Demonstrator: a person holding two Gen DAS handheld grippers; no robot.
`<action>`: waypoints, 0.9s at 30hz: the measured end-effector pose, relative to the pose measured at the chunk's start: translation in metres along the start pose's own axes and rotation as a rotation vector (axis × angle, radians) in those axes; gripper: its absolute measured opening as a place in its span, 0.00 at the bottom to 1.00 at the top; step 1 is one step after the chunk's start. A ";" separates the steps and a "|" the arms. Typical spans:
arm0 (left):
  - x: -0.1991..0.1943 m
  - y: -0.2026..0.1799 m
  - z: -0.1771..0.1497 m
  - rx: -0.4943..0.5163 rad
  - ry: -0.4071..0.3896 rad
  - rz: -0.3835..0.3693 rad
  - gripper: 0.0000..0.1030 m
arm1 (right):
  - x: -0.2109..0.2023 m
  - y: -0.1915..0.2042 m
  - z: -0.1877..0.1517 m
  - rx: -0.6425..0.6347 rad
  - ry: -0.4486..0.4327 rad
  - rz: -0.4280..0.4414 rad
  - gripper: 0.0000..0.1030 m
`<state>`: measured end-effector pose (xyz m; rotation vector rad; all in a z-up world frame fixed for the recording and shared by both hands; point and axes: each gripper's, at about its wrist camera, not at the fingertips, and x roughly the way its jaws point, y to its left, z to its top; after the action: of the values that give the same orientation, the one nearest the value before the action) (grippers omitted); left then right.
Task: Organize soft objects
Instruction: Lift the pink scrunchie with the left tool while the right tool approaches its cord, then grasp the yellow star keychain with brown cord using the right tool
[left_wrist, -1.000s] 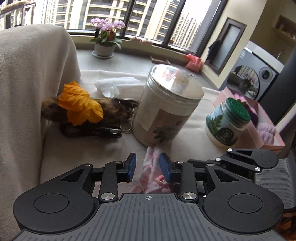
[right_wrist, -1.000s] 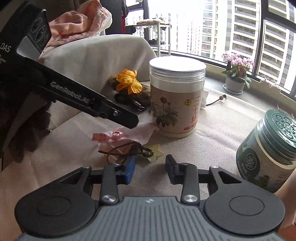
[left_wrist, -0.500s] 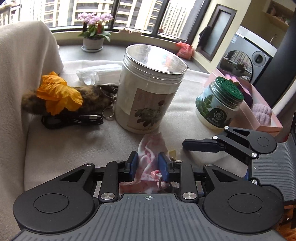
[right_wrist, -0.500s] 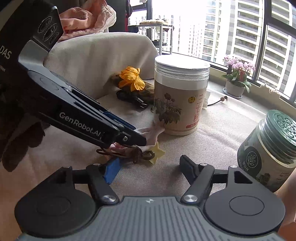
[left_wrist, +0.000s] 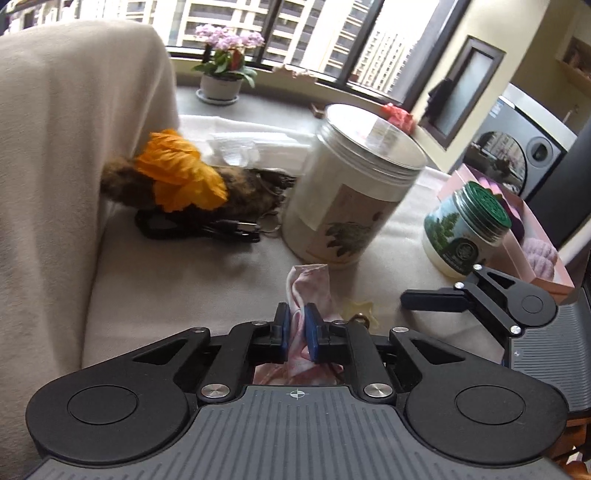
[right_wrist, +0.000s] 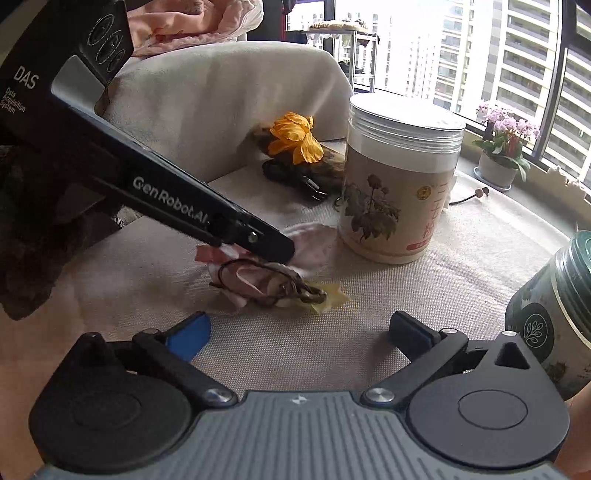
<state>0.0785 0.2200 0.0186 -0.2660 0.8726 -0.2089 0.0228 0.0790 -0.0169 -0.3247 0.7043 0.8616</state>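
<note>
Left tongs (left_wrist: 296, 329) have just closed, pinching the pink cloth (left_wrist: 308, 286); right tongs (right_wrist: 297, 334), just spread and empty, should take its near end by the cord (right_wrist: 271, 282).

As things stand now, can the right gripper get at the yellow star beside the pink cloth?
Probably yes. The right gripper is open, and only bare tablecloth lies between its fingers and the yellow star. The left gripper, shut on the pink cloth, sits just behind the star, so clearance is tight.
</note>
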 end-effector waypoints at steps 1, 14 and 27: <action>-0.003 0.005 -0.001 -0.014 -0.003 0.001 0.13 | -0.001 0.001 0.000 -0.001 -0.001 -0.004 0.95; -0.012 0.020 -0.013 -0.039 -0.023 -0.009 0.12 | 0.012 0.004 0.036 0.039 -0.061 0.051 0.40; -0.015 0.023 -0.019 -0.048 -0.052 -0.014 0.12 | -0.008 -0.016 0.019 0.051 -0.005 -0.056 0.15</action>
<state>0.0562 0.2430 0.0103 -0.3217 0.8252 -0.1936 0.0400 0.0738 0.0020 -0.2957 0.7084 0.7904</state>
